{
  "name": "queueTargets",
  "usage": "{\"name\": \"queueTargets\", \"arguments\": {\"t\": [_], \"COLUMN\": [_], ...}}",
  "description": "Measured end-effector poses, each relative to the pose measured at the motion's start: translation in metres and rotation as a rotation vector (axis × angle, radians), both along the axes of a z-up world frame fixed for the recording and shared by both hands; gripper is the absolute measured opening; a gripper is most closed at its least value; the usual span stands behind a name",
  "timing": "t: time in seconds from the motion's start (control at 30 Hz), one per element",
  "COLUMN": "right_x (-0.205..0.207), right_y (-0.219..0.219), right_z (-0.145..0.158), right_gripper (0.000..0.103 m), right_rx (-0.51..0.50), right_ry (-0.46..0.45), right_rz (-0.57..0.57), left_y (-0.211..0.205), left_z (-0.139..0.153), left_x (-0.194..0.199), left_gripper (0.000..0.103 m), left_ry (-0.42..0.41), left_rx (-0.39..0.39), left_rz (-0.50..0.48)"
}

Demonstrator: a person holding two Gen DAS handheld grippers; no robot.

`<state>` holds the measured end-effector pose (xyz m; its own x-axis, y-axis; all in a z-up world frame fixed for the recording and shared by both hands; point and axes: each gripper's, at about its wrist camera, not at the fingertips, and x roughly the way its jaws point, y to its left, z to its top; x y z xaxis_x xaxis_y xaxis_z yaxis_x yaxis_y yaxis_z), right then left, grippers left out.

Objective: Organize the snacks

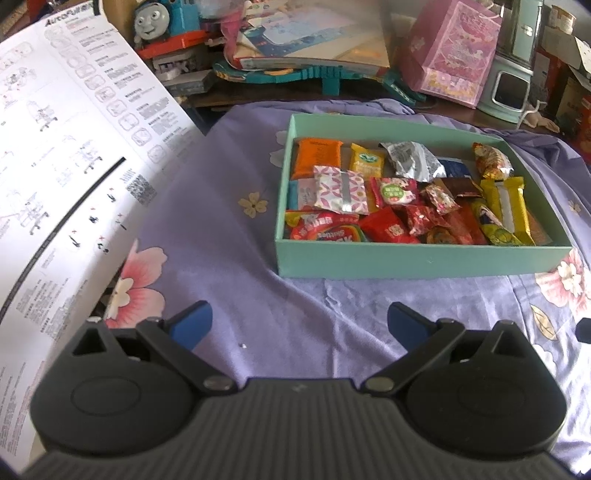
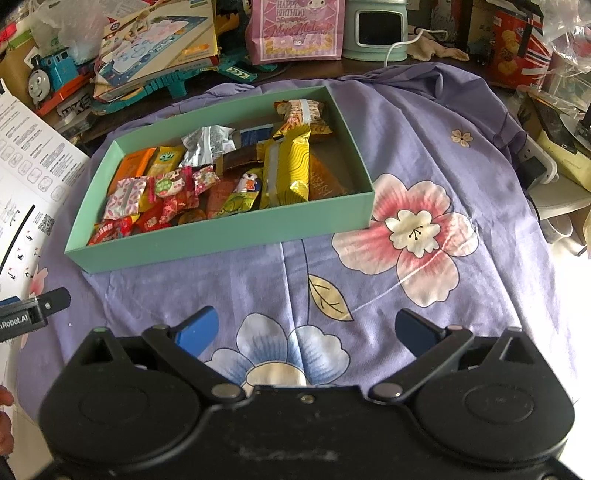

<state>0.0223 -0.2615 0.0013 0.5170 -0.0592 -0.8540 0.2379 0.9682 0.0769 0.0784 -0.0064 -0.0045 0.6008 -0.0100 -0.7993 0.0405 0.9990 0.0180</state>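
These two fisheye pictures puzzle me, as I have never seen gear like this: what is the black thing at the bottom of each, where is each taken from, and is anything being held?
The black shape is a handheld gripper: a person carries one in each hand, and a camera on each looks forward along its two blue-tipped fingers. One picture comes from the left gripper, the other from the right gripper. Both stand open with nothing between the fingers, so nothing is held.

Ahead, on a purple flowered cloth, sits a shallow green box filled with wrapped snacks, among them a yellow bar and an orange packet. To the left leans a large printed instruction sheet. Behind the cloth are toys, including a blue toy train, and a pink gift bag.
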Motion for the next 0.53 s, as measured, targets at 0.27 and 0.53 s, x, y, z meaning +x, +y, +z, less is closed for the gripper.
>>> {"name": "queueTargets", "arguments": {"t": [0.27,0.53], "right_x": [0.0034,0.0038], "right_y": [-0.0017,0.0019], "right_z": [0.0030,0.0031], "right_gripper": [0.103,0.103], "right_rx": [-0.004,-0.008], "right_ry": [0.000,-0.003], "right_rz": [0.000,0.001], "left_y": [0.0006,-0.0002], "left_z": [-0.0006,0.0006], "left_x": [0.0004,0.0009], "left_gripper": [0.103,0.103], "left_ry": [-0.001,-0.001], "left_rx": [0.017,0.027], "left_rz": [0.012,0.012]}}
